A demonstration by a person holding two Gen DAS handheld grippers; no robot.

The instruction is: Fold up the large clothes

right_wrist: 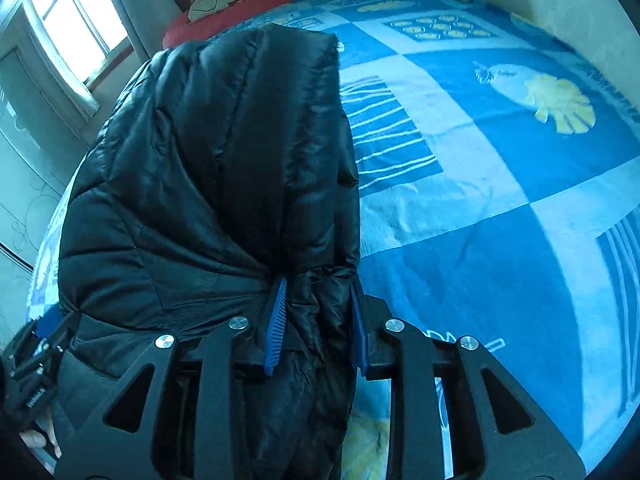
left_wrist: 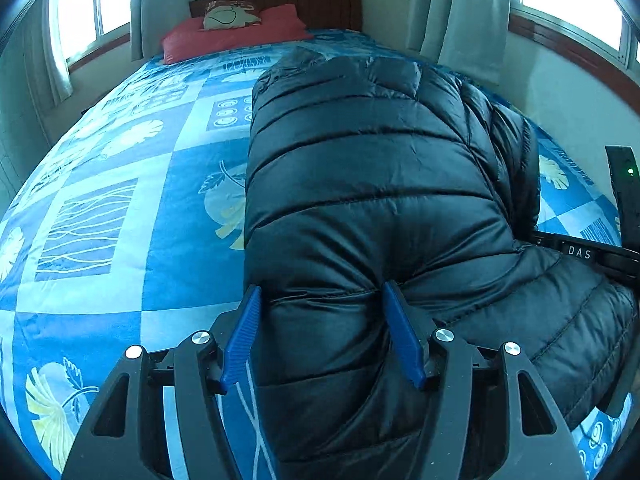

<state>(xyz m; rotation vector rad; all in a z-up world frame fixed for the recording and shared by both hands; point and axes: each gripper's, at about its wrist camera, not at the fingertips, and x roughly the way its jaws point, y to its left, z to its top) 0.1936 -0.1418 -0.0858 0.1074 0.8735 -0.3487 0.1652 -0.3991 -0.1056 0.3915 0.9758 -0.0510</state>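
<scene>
A black quilted puffer jacket [left_wrist: 372, 176] lies lengthwise on the bed, folded narrow. My left gripper [left_wrist: 320, 300] straddles its near left edge with blue pads [left_wrist: 244, 336] wide apart, fabric bulging between them. In the right wrist view the jacket [right_wrist: 224, 152] rises ahead. My right gripper [right_wrist: 318, 292] has its blue pads [right_wrist: 276, 324] pressed on a bunched fold of the jacket's near right edge. The right gripper's body shows at the right edge of the left wrist view [left_wrist: 592, 256], and the left gripper shows at the lower left of the right wrist view [right_wrist: 32, 360].
The bed has a blue patchwork cover [left_wrist: 120, 184] with leaf prints. A red pillow [left_wrist: 236, 34] and a printed cushion [left_wrist: 230, 16] lie by the wooden headboard [left_wrist: 320, 6]. Curtained windows [left_wrist: 96, 4] flank the bed. A wall [right_wrist: 580, 8] runs along its right side.
</scene>
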